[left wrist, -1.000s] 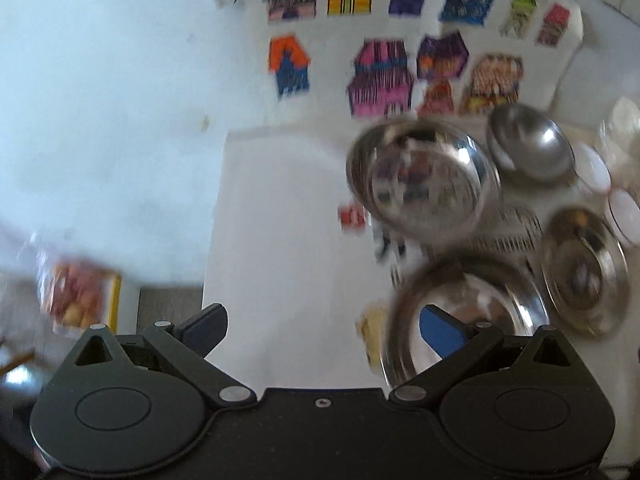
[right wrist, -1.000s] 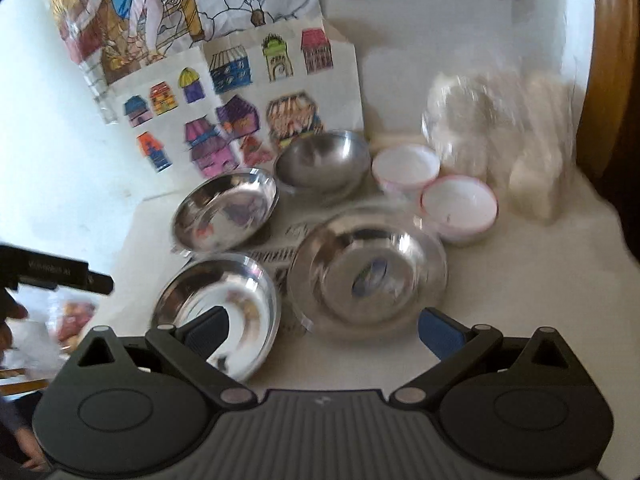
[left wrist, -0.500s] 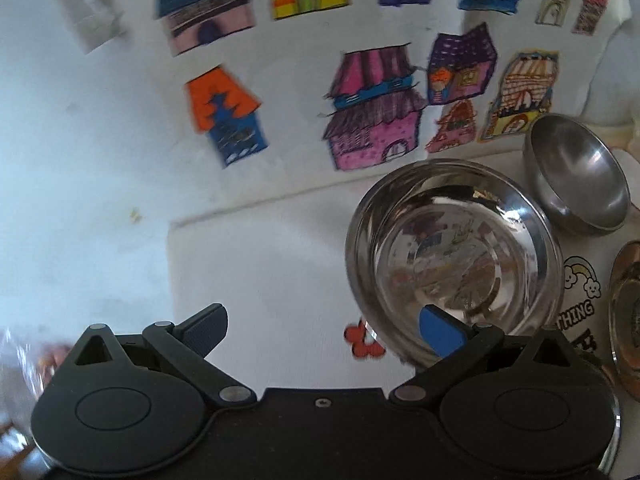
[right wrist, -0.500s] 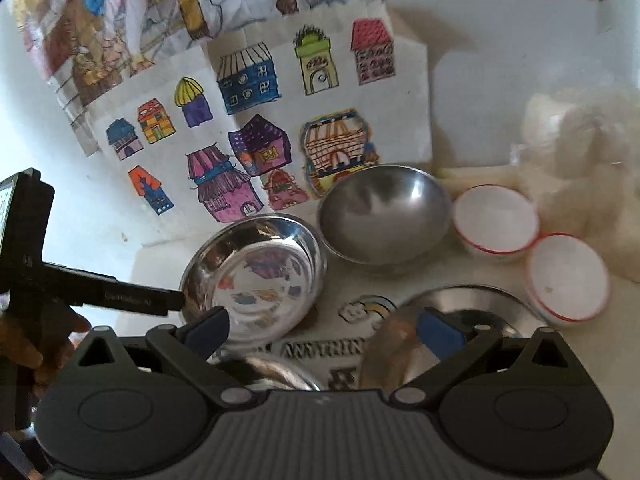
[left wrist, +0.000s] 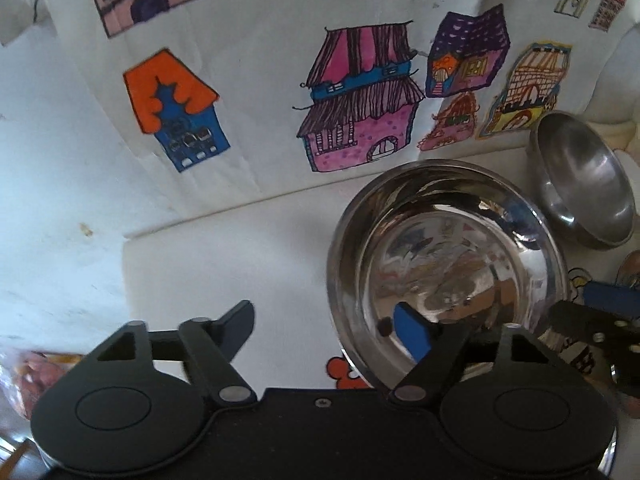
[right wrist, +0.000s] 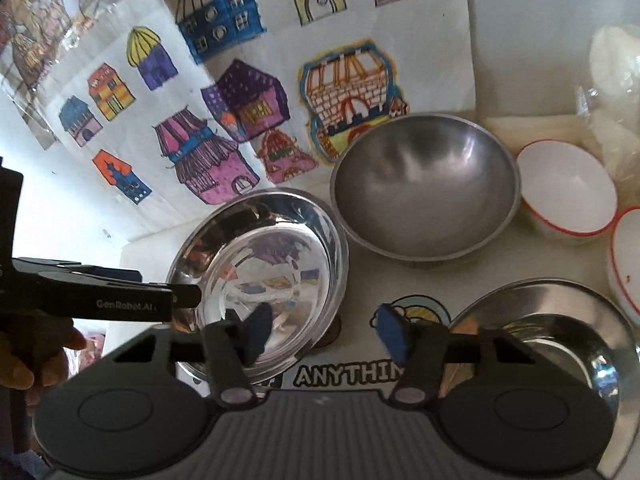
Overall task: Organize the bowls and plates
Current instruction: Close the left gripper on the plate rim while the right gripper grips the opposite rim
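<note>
Both tongs have just been narrowing around the rim of the shiny round steel plate (left wrist: 444,276) on the white bench (left wrist: 240,256). Left tongs (left wrist: 324,328) straddle its near-left rim, right tongs (right wrist: 326,334) its right rim, pads not yet pressing. A matte steel bowl (right wrist: 426,188) sits just behind.

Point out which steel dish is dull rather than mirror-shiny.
The deep round bowl at the back beside the white bowls; its brushed inside shows no reflections.

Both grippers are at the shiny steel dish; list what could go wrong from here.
1. The left gripper and right gripper each straddle the rim of the shiny round steel dish, jaws just closing from opposite sides; uneven grips could tilt or drop it.
2. The matte grey steel bowl sits close behind; lifting the dish might knock it.
</note>
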Tool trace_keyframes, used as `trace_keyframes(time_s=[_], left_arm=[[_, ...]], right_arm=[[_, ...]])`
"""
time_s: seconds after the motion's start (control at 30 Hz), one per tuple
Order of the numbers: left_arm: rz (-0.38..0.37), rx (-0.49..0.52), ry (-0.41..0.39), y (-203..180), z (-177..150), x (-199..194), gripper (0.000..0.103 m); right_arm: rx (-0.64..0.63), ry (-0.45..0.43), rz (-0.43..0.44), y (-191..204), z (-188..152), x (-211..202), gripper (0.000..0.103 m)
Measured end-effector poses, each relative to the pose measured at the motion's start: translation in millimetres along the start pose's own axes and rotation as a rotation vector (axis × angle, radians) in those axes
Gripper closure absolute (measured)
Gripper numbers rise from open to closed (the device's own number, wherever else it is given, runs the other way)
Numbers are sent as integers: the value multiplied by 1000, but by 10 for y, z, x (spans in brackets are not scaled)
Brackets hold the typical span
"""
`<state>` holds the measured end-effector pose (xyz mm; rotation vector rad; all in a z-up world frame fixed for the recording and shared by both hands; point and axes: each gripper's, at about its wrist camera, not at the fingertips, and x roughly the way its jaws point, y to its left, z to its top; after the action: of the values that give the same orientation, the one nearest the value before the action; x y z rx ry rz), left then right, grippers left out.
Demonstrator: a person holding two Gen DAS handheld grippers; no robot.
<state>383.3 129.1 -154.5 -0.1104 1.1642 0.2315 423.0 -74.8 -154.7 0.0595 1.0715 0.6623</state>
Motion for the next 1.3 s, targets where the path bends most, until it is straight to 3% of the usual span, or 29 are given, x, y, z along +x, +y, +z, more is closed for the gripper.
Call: trace_keyframes(time_s=[0.17, 0.27, 0.33, 0.43, 1.0, 1.3], left_arm=[[-49, -50, 25, 57, 12, 90, 62], [-74, -67, 26, 90, 0, 113, 73], [-96, -74, 24, 81, -9, 130, 86], [-104, -77, 19, 56, -32, 111, 88], [-101, -79, -73, 137, -137, -401, 88], [-125, -65, -105, 2, -367, -710, 88]], right_arm=[[19, 35, -2, -21, 28, 99, 70], [53, 45, 14, -53, 45, 110, 75], [43, 49, 14, -40, 55, 109, 81], [35, 51, 20, -26, 57, 108, 87], [-29, -21, 67, 97, 84, -222, 87], [-46, -32, 61, 219, -294, -555, 86]])
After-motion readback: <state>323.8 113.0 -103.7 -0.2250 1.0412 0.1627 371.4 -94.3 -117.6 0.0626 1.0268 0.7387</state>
